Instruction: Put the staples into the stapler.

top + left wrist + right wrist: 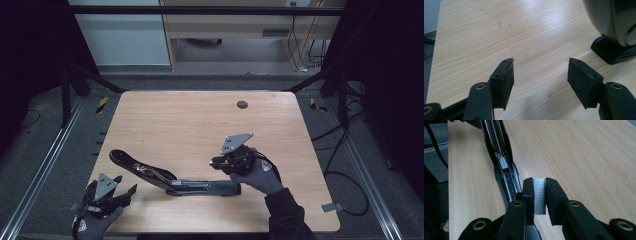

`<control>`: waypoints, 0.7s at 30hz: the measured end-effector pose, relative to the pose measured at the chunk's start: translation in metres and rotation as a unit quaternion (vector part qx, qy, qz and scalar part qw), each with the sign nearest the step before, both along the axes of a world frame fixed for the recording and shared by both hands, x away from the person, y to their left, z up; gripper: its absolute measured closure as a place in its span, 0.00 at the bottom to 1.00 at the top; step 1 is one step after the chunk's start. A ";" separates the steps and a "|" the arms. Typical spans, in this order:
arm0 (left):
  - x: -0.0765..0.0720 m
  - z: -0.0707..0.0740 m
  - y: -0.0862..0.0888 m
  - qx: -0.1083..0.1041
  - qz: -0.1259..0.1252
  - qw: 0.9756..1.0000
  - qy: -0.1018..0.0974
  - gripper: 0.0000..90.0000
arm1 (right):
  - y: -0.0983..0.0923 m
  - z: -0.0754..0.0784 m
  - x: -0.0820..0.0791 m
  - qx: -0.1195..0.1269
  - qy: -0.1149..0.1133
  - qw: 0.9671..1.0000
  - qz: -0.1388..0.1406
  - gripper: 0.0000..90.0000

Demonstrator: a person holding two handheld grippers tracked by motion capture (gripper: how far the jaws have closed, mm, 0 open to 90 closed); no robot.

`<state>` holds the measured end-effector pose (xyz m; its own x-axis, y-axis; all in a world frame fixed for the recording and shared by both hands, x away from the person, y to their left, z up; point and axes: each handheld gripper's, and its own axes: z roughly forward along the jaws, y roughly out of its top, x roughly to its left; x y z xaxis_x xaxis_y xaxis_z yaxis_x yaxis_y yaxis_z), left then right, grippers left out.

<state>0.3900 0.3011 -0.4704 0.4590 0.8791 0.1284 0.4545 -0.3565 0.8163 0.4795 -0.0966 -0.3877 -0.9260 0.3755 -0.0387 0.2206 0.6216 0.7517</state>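
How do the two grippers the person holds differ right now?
The left gripper has its jaws wide apart with nothing but bare table between them; the right gripper is closed on a strip of staples. The left gripper sits at the table's near left corner, away from the opened stapler; the right gripper is held just above the stapler's open end. Both are black, two-jawed, and held in gloved hands.

Two black jaws rise from the bottom edge, standing wide apart with nothing between their pads (507, 77). Bare table (499, 37) of light wood grain lies under and beyond them, with a few small dark marks far off. At the upper right a dark, glossy stapler (614, 30) sits on the table, its rounded end over a black foot, well clear of the right jaw.
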 end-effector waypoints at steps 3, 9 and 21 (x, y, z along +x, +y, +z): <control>0.000 0.000 0.000 0.002 0.000 1.000 0.000 0.42 | 0.001 -0.001 0.000 0.003 0.003 1.000 0.008 0.87; 0.000 0.000 0.000 -0.001 0.000 1.000 0.001 0.42 | 0.005 -0.003 0.001 0.000 0.010 1.000 0.019 0.87; 0.000 0.000 0.000 -0.001 0.000 1.000 0.000 0.42 | 0.016 -0.011 0.003 -0.008 0.021 0.999 0.044 0.87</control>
